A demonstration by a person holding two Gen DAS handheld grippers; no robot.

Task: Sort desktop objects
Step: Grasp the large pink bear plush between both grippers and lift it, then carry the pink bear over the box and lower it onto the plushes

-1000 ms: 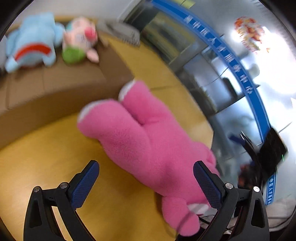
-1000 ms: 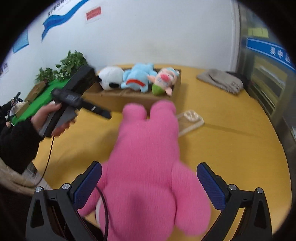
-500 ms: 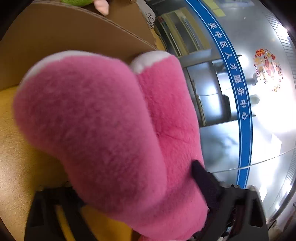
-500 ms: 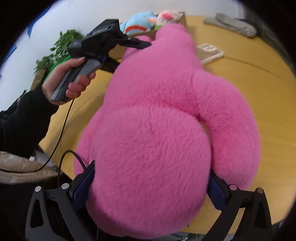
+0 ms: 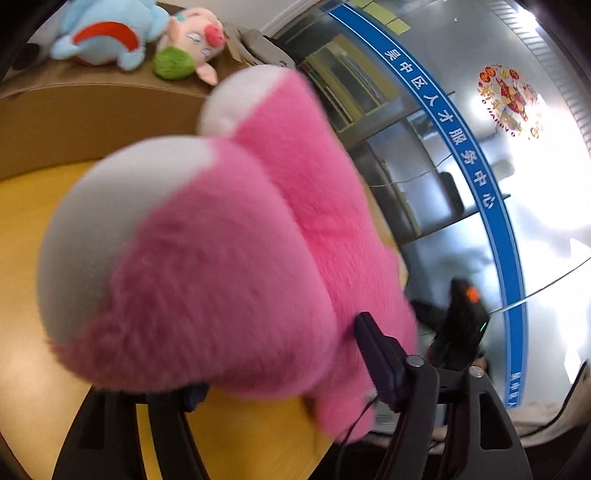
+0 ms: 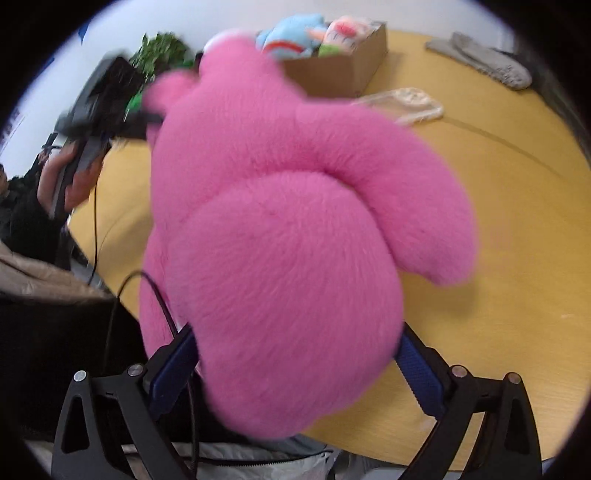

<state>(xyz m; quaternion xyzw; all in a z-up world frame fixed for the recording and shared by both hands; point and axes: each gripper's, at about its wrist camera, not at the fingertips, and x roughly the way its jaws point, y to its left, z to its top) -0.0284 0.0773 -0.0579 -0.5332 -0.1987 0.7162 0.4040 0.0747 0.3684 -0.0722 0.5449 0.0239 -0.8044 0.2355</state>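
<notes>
1. Pink plush fur filled both views: the pink plush toy [image 6: 280,236] was held above the yellow surface [image 6: 517,229], gripped at both ends.
2. Its white-tipped feet [image 5: 122,206] pointed toward the cardboard box [image 5: 92,110], so its long axis ran from the right gripper [image 6: 295,373] away toward the box.
3. The right jaws were pressed into the rounded near end of the toy; the left gripper [image 5: 288,373] had its jaws closed on the legs, one pad [image 5: 376,362] sunk in the fur.
4. The toy's bulk hid most of the surface ahead.
5. Inside the box lay a blue plush [image 5: 103,33] and a pig plush [image 5: 188,40]; a clear phone case [image 6: 406,103] and a grey cloth [image 6: 484,59] lay apart on the surface.
6. A hand [image 6: 74,177] in a dark sleeve held the left tool.
7. Half a second earlier the toy sat lower against the box wall; by now it had risen, showing the box contents.
</notes>
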